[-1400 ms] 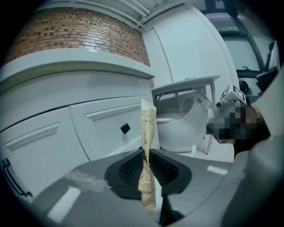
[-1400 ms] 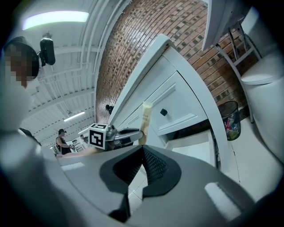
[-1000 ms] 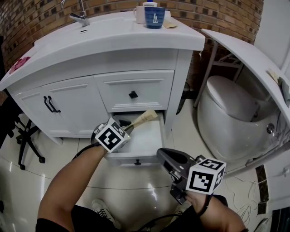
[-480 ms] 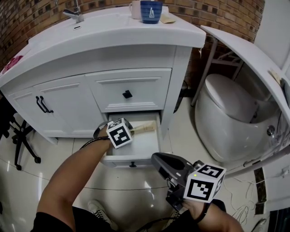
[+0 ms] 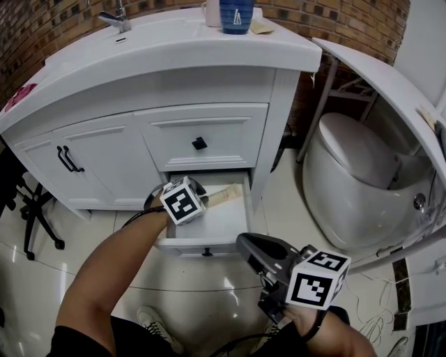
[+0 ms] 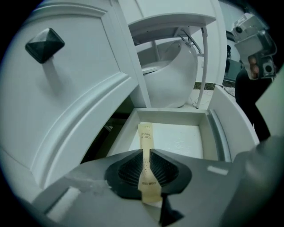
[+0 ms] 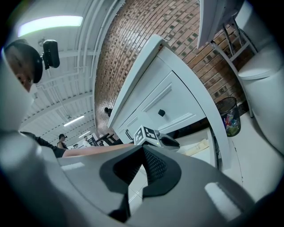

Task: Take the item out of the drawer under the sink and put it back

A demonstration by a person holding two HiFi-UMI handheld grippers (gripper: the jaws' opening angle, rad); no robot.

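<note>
left gripper (image 6: 147,155), jaws closing, pinches the beige packet (image 6: 145,135) over the open drawer (image 6: 215,133) under the sink; right gripper (image 7: 143,150), pressed together and empty, sits nearer.

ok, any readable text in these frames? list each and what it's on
"TOOTH": on the packet, upside down in the left gripper view.
Packet's other two lines: too blurred to read.
Cup: white triangle mark, no legible words.
Marker cubes: coded squares only, no text.
</note>
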